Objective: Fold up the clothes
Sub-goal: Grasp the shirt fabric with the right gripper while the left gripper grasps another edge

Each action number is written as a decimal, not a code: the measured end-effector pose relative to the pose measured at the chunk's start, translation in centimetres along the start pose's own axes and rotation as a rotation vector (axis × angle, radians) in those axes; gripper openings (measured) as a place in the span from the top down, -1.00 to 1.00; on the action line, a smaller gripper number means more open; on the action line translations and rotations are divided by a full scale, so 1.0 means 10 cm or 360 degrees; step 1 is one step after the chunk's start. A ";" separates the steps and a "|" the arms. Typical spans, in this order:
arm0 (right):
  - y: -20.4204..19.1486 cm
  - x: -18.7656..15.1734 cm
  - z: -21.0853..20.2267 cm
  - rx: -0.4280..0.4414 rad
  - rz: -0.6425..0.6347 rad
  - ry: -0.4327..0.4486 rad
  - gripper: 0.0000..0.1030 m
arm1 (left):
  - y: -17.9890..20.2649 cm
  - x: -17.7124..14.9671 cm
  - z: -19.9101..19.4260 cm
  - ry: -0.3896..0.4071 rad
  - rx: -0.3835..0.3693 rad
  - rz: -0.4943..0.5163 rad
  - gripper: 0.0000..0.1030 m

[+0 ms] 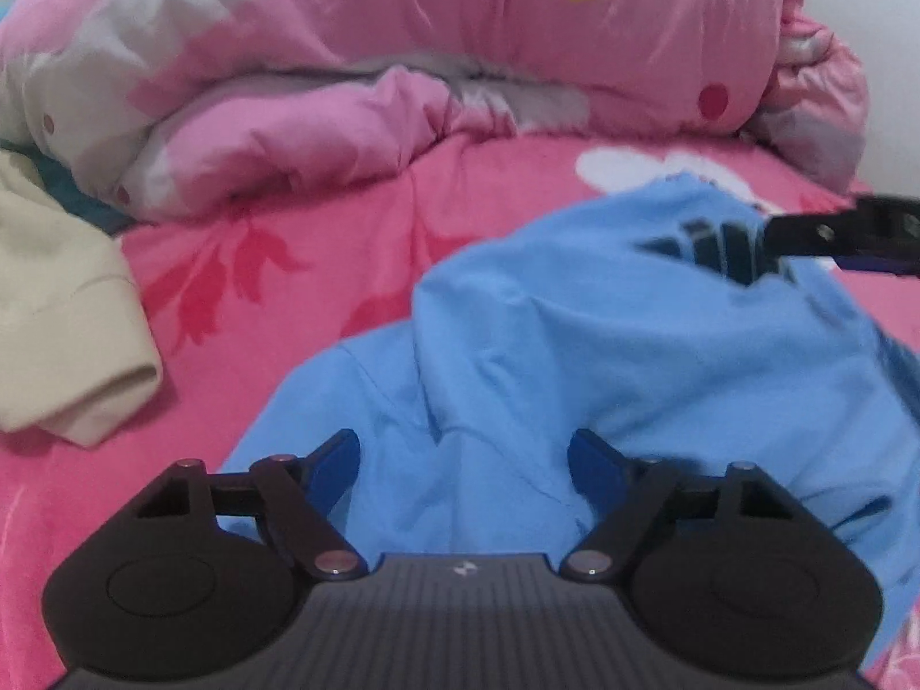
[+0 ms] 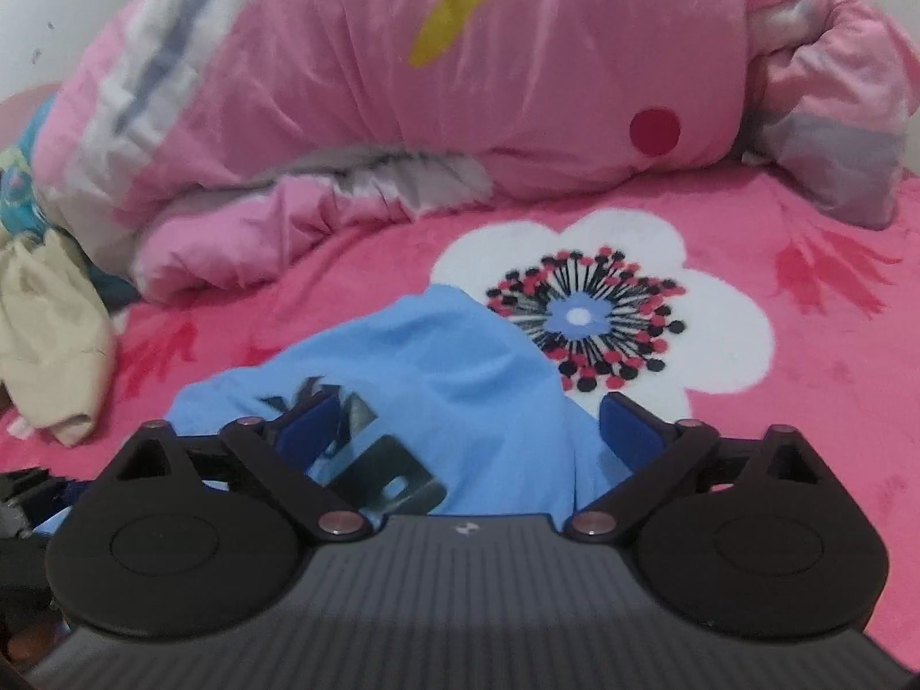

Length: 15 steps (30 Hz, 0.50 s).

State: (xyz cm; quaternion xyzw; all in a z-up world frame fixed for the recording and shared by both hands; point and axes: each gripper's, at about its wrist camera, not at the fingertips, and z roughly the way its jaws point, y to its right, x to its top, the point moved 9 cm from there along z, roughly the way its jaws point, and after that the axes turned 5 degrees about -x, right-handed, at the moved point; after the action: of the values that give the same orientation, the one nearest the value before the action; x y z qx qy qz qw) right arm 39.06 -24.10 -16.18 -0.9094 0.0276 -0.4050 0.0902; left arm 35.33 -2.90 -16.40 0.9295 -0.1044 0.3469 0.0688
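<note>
A light blue garment with a dark print lies crumpled in a heap on the pink bed sheet. My left gripper hovers over its near edge, open, with its blue pads wide apart and cloth bunched between them. The right gripper reaches in from the right edge of the left wrist view, at the printed part. In the right wrist view the blue garment fills the space between the fingers of my right gripper, which is open. Its dark print shows just behind the left finger.
A bulky pink quilt is piled across the back of the bed. A beige garment lies at the left. A large white flower pattern marks the sheet to the right of the blue heap. Part of the left gripper shows at the left edge.
</note>
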 end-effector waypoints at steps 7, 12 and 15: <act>-0.08 -0.11 -0.13 0.0109 -0.0012 0.0000 0.86 | 0.00 -0.03 -0.08 0.0082 0.0055 0.0042 0.26; -0.21 -0.11 -0.54 0.0223 -0.0011 0.0088 0.90 | -0.11 -0.05 -0.23 0.0064 0.0012 -0.0067 0.69; -0.31 -0.23 -0.85 0.0298 -0.0013 0.0104 0.90 | -0.18 -0.12 -0.39 0.0042 -0.0033 -0.0130 0.72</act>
State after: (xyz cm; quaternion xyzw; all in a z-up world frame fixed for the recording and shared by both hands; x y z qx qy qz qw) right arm 31.22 -22.01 -11.71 -0.8834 -0.0110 -0.4357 0.1722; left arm 32.40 -0.24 -14.39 0.9275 -0.0691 0.3551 0.0939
